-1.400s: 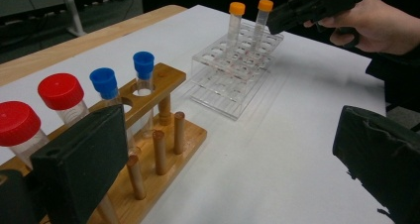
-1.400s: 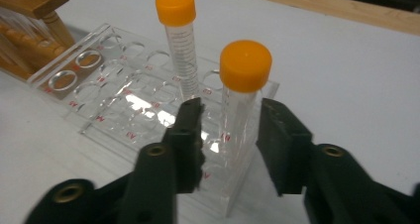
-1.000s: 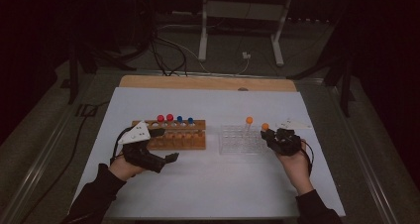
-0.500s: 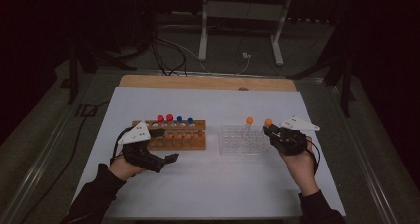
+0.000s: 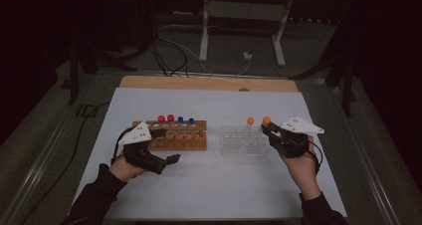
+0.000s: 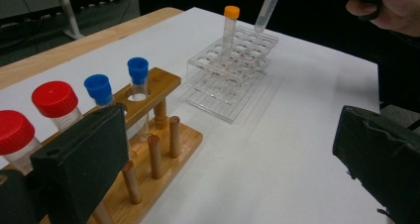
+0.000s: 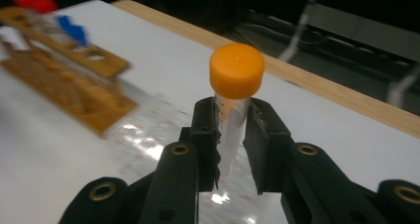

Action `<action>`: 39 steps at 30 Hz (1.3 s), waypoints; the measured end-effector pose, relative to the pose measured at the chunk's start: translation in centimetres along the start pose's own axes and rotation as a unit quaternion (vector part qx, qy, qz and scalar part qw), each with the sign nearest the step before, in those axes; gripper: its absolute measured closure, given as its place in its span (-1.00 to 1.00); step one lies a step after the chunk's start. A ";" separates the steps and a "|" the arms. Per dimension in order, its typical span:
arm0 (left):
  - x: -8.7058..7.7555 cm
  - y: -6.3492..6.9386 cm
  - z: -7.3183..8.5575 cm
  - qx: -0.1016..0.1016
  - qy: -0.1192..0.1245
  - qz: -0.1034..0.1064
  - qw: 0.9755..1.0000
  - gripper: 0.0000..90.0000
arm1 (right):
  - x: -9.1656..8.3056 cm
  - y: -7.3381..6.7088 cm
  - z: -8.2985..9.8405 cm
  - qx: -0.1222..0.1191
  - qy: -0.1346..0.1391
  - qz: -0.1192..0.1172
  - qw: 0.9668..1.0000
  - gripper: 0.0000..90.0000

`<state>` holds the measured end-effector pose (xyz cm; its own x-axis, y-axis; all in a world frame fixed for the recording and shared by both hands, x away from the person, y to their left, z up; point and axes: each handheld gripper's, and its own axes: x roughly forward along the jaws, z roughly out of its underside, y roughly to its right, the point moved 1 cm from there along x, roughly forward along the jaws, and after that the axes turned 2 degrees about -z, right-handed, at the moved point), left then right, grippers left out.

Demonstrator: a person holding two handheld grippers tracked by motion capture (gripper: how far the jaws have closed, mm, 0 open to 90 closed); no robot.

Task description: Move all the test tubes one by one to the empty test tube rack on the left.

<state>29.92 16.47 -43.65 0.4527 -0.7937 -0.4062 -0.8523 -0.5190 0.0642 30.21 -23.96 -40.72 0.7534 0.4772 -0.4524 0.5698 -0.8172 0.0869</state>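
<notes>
Orange-capped tube (image 7: 232, 102) pinched in the right hand-held gripper (image 7: 230, 135); left hand-held gripper (image 6: 223, 154) wide open, empty.

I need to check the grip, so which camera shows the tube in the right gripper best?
The right gripper view: the orange-capped tube stands close up between the right gripper jaws, clamped below its cap. The left gripper view shows its lower end above the clear rack. The high view shows a small orange cap.
</notes>
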 end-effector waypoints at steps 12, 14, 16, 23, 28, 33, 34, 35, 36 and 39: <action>0.4 0.8 -0.4 0.004 -0.002 0.011 1.000 -0.96 | 1.6 -6.4 -0.5 -0.034 -0.004 -0.128 0.991 0.67; 0.6 1.1 -0.5 0.004 0.000 0.018 1.000 -0.96 | 2.1 -7.5 -0.3 -0.043 -0.011 -0.143 0.989 0.67; 0.7 1.3 -0.6 0.005 0.003 0.024 1.000 -0.95 | 2.8 -8.6 0.0 -0.050 -0.020 -0.159 0.986 0.67; 1.3 2.4 -1.0 0.009 0.012 0.052 0.999 -0.81 | 3.9 -10.9 0.6 -0.064 -0.035 -0.195 0.978 0.67; 2.2 3.3 -1.1 0.017 0.014 0.073 0.997 -0.55 | 4.5 -12.2 0.8 -0.072 -0.044 -0.212 0.974 0.67; 2.8 3.9 -1.2 0.029 0.012 0.083 0.996 -0.24 | 4.7 -12.8 0.9 -0.076 -0.049 -0.223 0.971 0.67; 2.9 4.0 -1.2 0.029 0.013 0.084 0.996 -0.18 | 4.7 -12.8 0.9 -0.073 -0.049 -0.226 0.970 0.67; 3.0 4.0 -1.2 0.028 0.013 0.086 0.996 -0.15 | 4.7 -12.8 0.9 -0.072 -0.049 -0.227 0.970 0.67; 3.0 4.1 -1.2 0.030 0.014 0.085 0.996 -0.10 | 4.7 -12.8 0.9 -0.073 -0.050 -0.226 0.970 0.67; 3.4 4.3 -1.3 0.034 0.014 0.086 0.996 0.03 | 4.7 -12.9 0.9 -0.071 -0.050 -0.228 0.970 0.67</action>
<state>28.17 11.13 -43.53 0.3046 -0.8783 -0.3686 -0.9335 -0.3521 0.0675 26.12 -11.49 -44.73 0.3808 0.7387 -0.5561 0.8810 -0.4724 -0.0243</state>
